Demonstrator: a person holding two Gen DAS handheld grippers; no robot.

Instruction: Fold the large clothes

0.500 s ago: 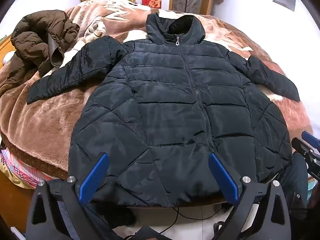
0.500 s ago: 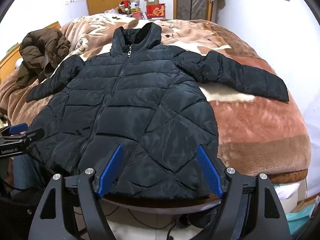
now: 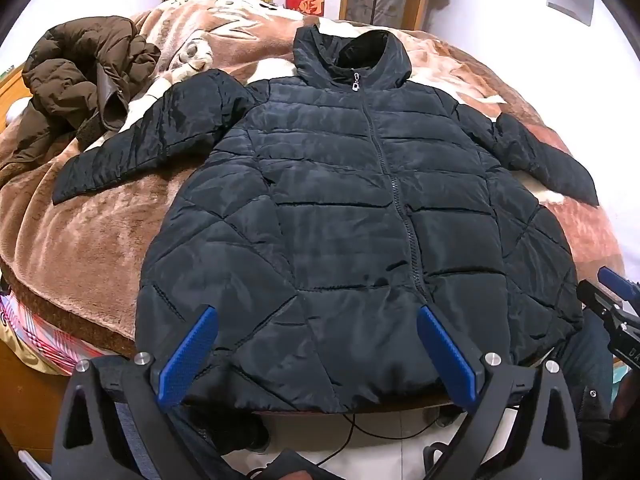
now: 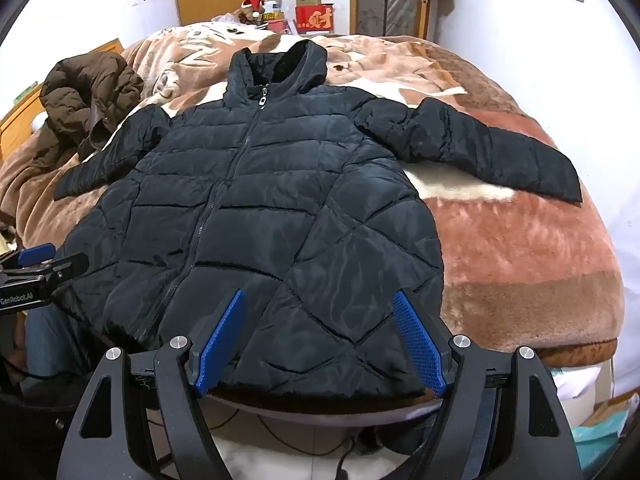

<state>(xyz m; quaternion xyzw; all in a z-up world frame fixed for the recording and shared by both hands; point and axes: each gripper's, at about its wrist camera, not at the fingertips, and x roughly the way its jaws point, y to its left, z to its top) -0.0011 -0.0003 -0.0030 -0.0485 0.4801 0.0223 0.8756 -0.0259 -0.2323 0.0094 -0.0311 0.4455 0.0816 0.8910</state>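
Note:
A black quilted puffer jacket lies face up and zipped on a bed, hood away from me, both sleeves spread out to the sides. My left gripper hovers over the hem's left half, jaws wide open, nothing between its blue pads. Above the hem's right half my right gripper is likewise open and holds nothing. Each gripper shows at the edge of the other's view, the right gripper at the right and the left gripper at the left.
A brown fleece blanket covers the bed. A crumpled brown jacket lies at the far left. Boxes and wardrobe doors stand behind the bed; cables run on the floor below the bed's near edge.
Both wrist views sit almost as before; the cameras have shifted very slightly. The jacket has not moved and both grippers stay open.

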